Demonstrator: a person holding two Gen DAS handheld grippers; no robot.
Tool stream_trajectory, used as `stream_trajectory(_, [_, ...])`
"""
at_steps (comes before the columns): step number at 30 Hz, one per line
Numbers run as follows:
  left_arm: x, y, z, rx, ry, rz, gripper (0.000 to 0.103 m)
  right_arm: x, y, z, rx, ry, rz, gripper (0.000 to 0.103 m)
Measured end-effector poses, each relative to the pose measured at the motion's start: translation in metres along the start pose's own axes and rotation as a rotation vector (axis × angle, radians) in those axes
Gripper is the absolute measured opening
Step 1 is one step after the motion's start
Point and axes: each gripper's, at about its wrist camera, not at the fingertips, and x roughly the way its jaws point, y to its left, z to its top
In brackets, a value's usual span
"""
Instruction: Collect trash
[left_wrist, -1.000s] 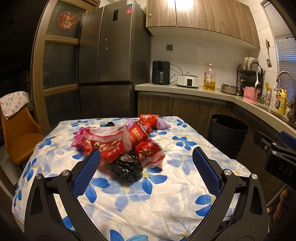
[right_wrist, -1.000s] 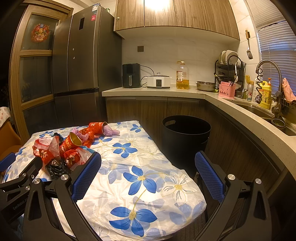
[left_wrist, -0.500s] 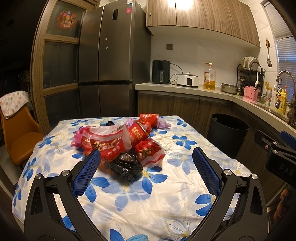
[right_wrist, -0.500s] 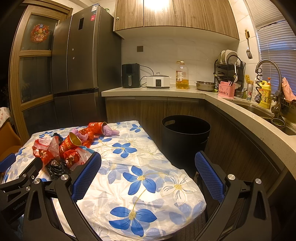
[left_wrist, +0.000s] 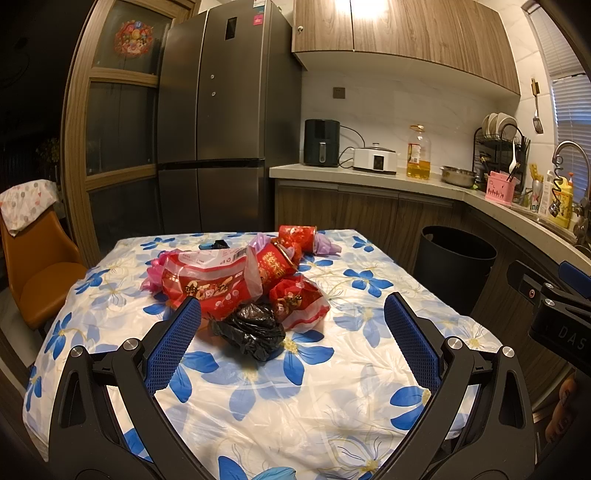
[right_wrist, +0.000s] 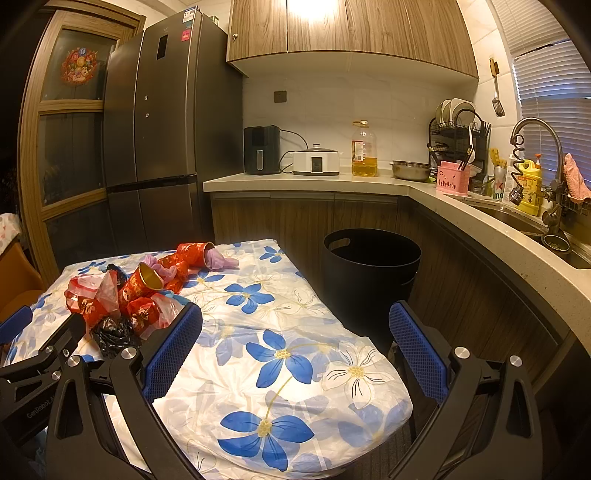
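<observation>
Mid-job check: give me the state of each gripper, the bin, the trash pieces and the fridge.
left hand-held gripper: open, empty
right hand-held gripper: open, empty
black bin: upright, lidless
black bag: crumpled, on table
red paper cup: lying on its side
fridge: doors shut

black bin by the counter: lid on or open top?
Open top, no lid. The black bin shows its rim, a handle cutout and dark inner wall from above. Whether anything lies at the bottom cannot be told; the inside is too dark.

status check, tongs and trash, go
Left tongs open, empty, facing the trash pile. Right tongs open, empty, over the table's corner. Black bin past the table, nothing blocking.
</observation>
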Motion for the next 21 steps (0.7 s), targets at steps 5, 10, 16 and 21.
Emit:
stream_trajectory(5, [-0.0002, -0.0001, -0.0002, 0.0, 0.0, 0.0, 0.098, 0.0008, -0.0014, -0.0014, 0.0, 0.0, 0.002, 0.098])
stream_trajectory(10, [0.0, -0.0001, -0.0002, 0.0, 0.0, 0.0, 0.098, -0.0006, -0.0011, -0.0027, 0.003, 0.002, 0.003, 0.098])
stream_trajectory(16, [0.0008, 0.0, -0.0005, -0.001, 0.002, 0.0, 0.098, 0.0011, 0.0002, -0.0022, 0.001, 0.002, 0.002, 0.098])
stream_trajectory(21, [0.0004, 0.0001, 0.0, -0.002, 0.002, 0.001, 0.098, 0.0018, -0.0003, -0.0022, 0.002, 0.003, 0.003, 0.098])
